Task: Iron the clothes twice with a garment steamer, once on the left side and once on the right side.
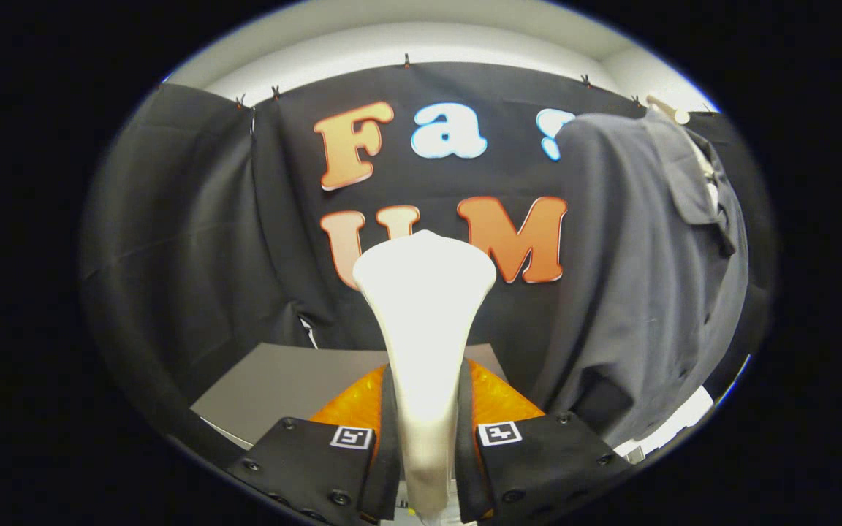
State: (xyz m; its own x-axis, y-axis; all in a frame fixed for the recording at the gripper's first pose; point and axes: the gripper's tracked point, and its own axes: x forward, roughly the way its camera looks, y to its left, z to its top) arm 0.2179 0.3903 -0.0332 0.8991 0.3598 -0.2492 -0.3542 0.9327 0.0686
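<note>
- The gripper (427, 438) has both fingers pressed against the handle of a white garment steamer (425, 321); the jaws pinch it from left and right, with no gap visible on either side.
- The steamer stands upright between the fingers, its neck rising from the grip and flaring to a broad head at the top. Judgement: it is held low on the handle so that the head reaches forward to the cloth while the fingers stay back from it.
- A dark grey shirt (647, 277) hangs to the right of the steamer and beyond the fingers, suspended from a hanger (673, 111) at its top. It hangs vertically, presumably so the steamer can be drawn down its length.
- The steamer head is well apart from the shirt, to its left; no contact between them is visible.
- A grey table surface (282, 383) lies beyond the fingers, on the left, below the booth wall.
- Judgement: neither pass appears under way; the head needs to travel right to meet the garment.
</note>
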